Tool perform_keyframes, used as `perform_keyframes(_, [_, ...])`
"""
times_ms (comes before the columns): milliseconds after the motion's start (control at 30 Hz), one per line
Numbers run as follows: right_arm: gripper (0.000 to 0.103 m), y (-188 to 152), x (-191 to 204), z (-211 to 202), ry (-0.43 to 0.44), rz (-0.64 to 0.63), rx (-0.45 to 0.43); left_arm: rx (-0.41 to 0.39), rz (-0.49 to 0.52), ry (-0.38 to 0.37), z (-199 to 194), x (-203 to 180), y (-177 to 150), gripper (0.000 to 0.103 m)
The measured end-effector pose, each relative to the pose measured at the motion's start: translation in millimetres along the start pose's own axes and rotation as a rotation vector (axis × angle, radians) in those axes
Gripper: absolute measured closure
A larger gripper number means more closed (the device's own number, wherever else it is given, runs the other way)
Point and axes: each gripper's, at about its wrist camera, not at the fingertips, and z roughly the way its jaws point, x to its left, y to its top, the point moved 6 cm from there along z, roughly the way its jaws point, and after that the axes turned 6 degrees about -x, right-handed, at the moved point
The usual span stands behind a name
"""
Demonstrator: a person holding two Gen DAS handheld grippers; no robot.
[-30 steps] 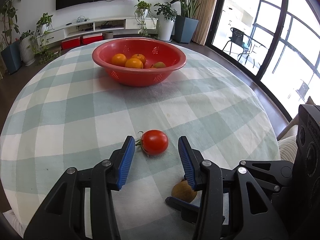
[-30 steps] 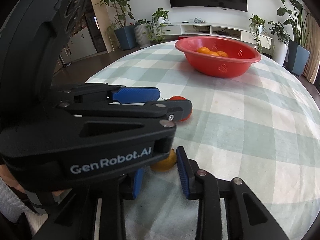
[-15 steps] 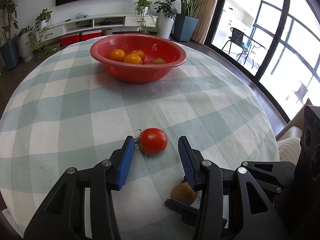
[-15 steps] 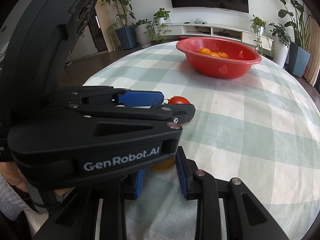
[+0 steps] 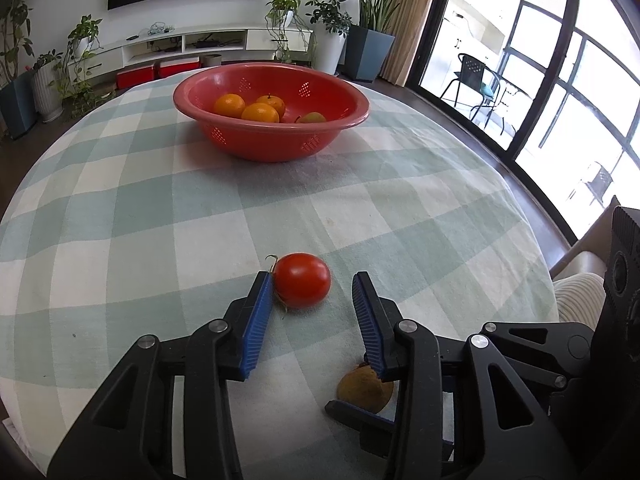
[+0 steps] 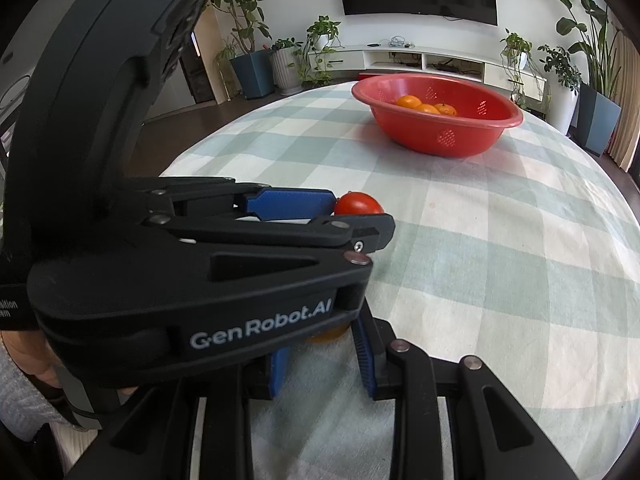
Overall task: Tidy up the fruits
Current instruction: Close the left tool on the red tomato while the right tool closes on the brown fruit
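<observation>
The counter [image 5: 120, 208], round and covered in a pale green checked cloth, carries everything, and the red bowl [image 5: 272, 140] on its far side serves as the landmark. Inside the bowl lie three oranges [image 5: 260, 113] and a greenish fruit [image 5: 312, 118] against the right-hand wall.

Well short of the bowl, on the near side of the counter, sits the tomato [image 5: 302, 279]. The left gripper [image 5: 312, 304] has its jaws spread wide around it: the tomato lies between the tips, touching or almost touching the left pad and well clear of the right one, so it is off-centre toward the left. Its stalk points left, toward that pad, which puts its long axis roughly across the gap.

Nearer still than the tomato, and to its right, lies a brown kiwi [image 5: 364, 388], partly hidden under the left gripper's right finger. The right gripper [image 6: 320, 360] has its jaws parted on either side of this fruit, of which only a sliver shows in the right wrist view; I cannot tell whether the pads touch it.

By my reading, the left gripper is placed for the tomato and should shift slightly left before closing.
</observation>
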Motion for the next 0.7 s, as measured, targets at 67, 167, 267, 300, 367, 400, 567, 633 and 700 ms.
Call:
perform_keyframes(67, [0.071, -0.1, 0.0, -0.1, 0.001, 0.002, 0.0, -0.001, 0.003, 0.001, 1.0, -0.1, 0.0, 0.066])
perform_keyframes(167, [0.071, -0.5, -0.4, -0.1, 0.0, 0.007, 0.0, 0.002, 0.006, -0.001, 2.3, -0.6, -0.6, 0.069])
perform_keyframes(267, [0.071, -0.6, -1.1, 0.0, 0.0, 0.009, 0.0, 0.008, 0.007, -0.004, 4.0, -0.5, -1.6, 0.071])
perform_keyframes(300, [0.071, -0.4, -1.0, 0.2, 0.0, 0.008, 0.001, 0.01, 0.007, -0.004, 4.6, -0.5, -2.0, 0.072])
perform_keyframes(367, [0.071, -0.5, -0.7, -0.1, -0.002, 0.006, 0.0, 0.012, 0.006, -0.003, 5.6, -0.3, -2.6, 0.073])
perform_keyframes(400, [0.071, -0.4, -1.0, 0.1, -0.002, 0.006, 0.001, 0.014, 0.005, -0.004, 6.0, -0.3, -2.8, 0.073])
perform_keyframes(567, [0.071, -0.5, -0.7, 0.0, -0.001, 0.007, 0.001, 0.02, 0.001, -0.008, 7.9, 0.4, -3.5, 0.074])
perform_keyframes(633, [0.071, -0.5, -0.9, -0.1, -0.002, 0.006, 0.0, 0.021, -0.004, -0.011, 8.3, 0.9, -3.4, 0.075])
perform_keyframes(700, [0.071, 0.1, -1.5, 0.6, -0.003, 0.008, 0.001, 0.02, -0.01, -0.015, 8.3, 1.7, -3.4, 0.075])
